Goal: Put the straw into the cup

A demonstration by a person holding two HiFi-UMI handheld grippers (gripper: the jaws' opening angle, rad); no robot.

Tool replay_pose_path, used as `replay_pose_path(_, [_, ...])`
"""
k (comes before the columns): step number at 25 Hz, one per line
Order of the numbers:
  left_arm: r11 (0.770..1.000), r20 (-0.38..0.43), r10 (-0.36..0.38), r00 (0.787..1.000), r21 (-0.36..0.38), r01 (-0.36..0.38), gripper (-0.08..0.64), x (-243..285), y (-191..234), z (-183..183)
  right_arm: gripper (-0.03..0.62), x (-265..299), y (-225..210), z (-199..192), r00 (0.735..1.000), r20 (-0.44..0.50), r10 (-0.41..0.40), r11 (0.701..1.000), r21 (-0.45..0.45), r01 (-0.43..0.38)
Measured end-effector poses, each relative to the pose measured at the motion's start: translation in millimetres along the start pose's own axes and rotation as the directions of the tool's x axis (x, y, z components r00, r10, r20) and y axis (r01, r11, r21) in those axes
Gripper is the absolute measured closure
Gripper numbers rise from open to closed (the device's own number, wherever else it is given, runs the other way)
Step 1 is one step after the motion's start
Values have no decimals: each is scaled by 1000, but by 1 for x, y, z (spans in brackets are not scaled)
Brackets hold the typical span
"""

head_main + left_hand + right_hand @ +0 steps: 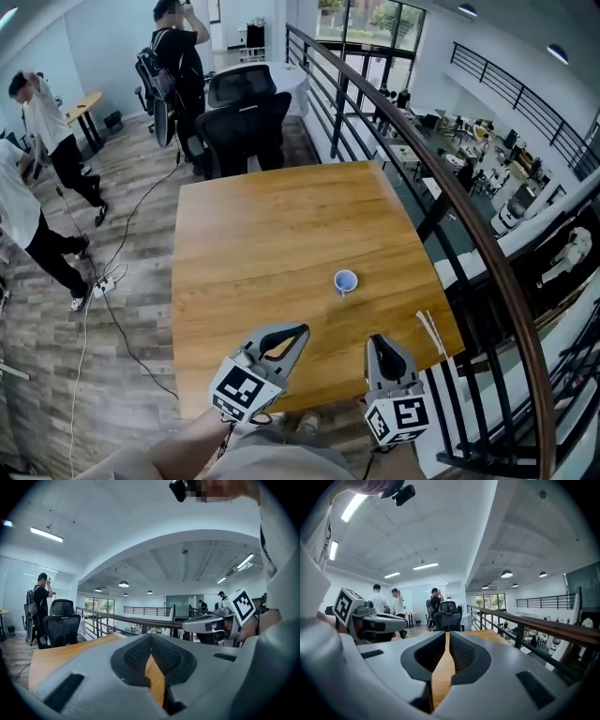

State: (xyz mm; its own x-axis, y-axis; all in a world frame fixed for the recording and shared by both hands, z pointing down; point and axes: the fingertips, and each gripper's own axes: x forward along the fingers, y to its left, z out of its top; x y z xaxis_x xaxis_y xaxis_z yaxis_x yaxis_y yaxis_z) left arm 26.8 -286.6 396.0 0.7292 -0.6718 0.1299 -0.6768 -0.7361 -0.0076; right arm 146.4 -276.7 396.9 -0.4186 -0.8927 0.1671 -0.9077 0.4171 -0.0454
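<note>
You are holding the left gripper [298, 331] and right gripper [380, 341] with fingers together, empty; the straw [431, 333] is lying at the counter [262, 225] edge, and a careless nudge is risking knocking it off.

Bright, even daylight comes from tall windows [375, 21] beyond the far end of the wooden table [281, 244], helped by ceiling strip lights [46, 534] above it. The table top shows a pale sheen and only soft, short shadows. Wide-angle bending bows the railing [442, 186] beside the table. Both gripper views have black corners, with the left gripper [151, 638] and right gripper [447, 635] soft-focused close to the lens.
</note>
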Motion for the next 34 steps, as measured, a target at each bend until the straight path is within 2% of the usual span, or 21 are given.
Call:
replay_pose_path(4, [998,-12,-34,999,54,35,546,-8,-18,-12,555,-11,8,-15,1000,-24,12,999,51,-10])
replay_pose_path(8, [996,-19,-44,999,74,46,546,-18,-33,-18,561,-22,16,-20,999,-30,33,996,78,-31])
replay_pose_path(15, [988,-44,-55,997,141,61,546,-23,-27,-20,565,-18,41,-19,998,-19,64,994,91,-62])
replay_pose_path(24, [989,-21,-63,998,135,65,546,-28,-25,-9,565,-22,64,-3,993,-1,118,990,77,-118])
replay_pose_path(28, [993,-21,-58,998,104,60,546,-29,-23,-10,565,-24,66,-3,994,-3,114,990,81,-113])
replay_pose_path(34, [993,-18,-53,998,103,54,546,-31,-21,-4,565,-24,62,-1,994,-8,109,991,85,-108])
